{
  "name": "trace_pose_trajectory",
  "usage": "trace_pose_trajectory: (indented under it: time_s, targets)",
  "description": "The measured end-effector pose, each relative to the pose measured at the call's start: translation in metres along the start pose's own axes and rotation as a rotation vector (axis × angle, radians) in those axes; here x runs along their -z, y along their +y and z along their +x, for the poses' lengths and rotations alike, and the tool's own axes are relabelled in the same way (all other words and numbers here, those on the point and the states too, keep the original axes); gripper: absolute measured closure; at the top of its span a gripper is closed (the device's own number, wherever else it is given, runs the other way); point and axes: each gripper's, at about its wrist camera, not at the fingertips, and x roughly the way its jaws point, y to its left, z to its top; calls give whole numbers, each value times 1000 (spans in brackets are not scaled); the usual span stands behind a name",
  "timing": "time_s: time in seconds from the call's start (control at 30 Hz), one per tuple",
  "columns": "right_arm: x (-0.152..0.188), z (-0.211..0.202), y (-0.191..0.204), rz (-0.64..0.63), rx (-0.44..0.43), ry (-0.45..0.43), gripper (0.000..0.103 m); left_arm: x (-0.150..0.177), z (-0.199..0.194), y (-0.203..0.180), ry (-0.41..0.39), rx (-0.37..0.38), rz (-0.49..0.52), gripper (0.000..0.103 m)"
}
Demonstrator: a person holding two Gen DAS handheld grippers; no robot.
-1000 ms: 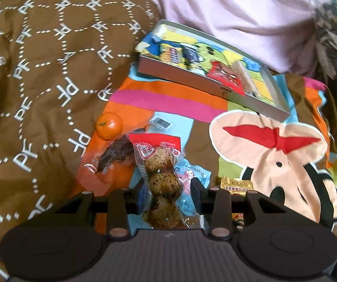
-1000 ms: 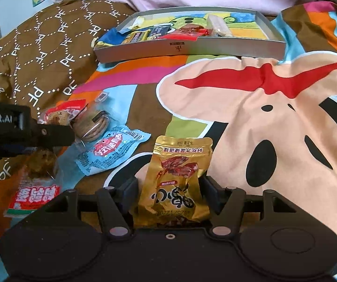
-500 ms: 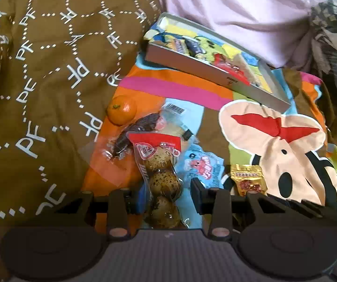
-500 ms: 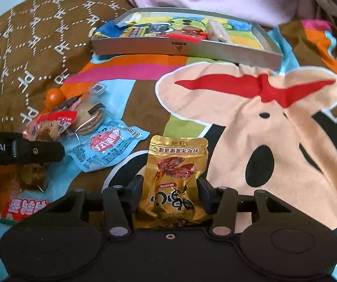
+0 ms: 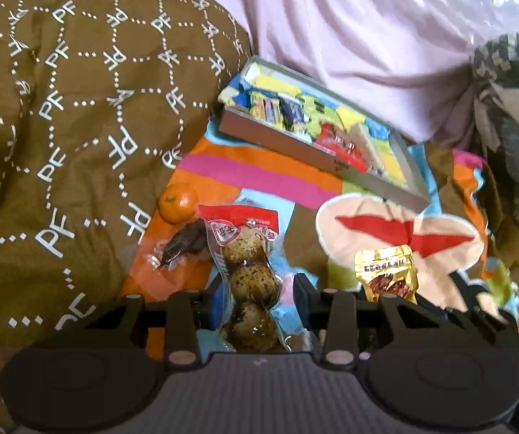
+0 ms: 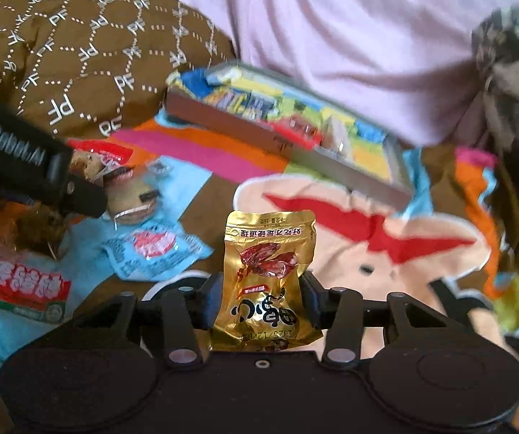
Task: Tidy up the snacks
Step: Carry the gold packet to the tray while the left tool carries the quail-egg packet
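Left wrist view: the left gripper (image 5: pixel 256 293) has risen since a second ago, its jaws clamped on the egg pack (image 5: pixel 247 275), which now hangs above the bedspread (image 5: pixel 259 177). The tangerine (image 5: pixel 177 201) lies just left of it; the gold pouch (image 5: pixel 387 271) now shows at right. The tray (image 5: pixel 317 152) sits well ahead, with open bedspread between.

Right wrist view: the right gripper (image 6: pixel 259 302) has also lifted, jaws closed on the gold pouch (image 6: pixel 266 275). The blue packet (image 6: pixel 154 249) stays on the bedspread at left; the tray (image 6: pixel 288 144) looks blurred ahead.
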Motion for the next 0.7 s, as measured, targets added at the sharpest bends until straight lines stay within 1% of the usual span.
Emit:
trace_pose_trajectory:
  time_s: [0.1, 0.17, 0.27, 0.37, 0.53, 0.63, 0.7]
  targets:
    - [-1, -10, -4, -3, 22, -43, 56, -7, -10, -8, -21, 4, -10, 61]
    - [-3, -19, -9, 0, 37, -70, 56, -13, -18, -14, -38, 9, 3, 61]
    - [-14, -32, -16, -8, 55, -90, 56, -26, -26, -22, -61, 25, 8, 61]
    - [-40, -44, -24, -2, 47, -102, 56, -43, -31, -27, -79, 40, 2, 61]
    - [-90, -53, -37, -45, 66, -170, 56, -74, -27, -29, -108, 58, -22, 61]
    - [-115, -51, -45, -40, 76, -234, 56, -90, -18, -28, -125, 55, -12, 61]
    - [-124, -46, -50, -26, 86, -287, 55, -101, -10, -28, -134, 47, -5, 61]
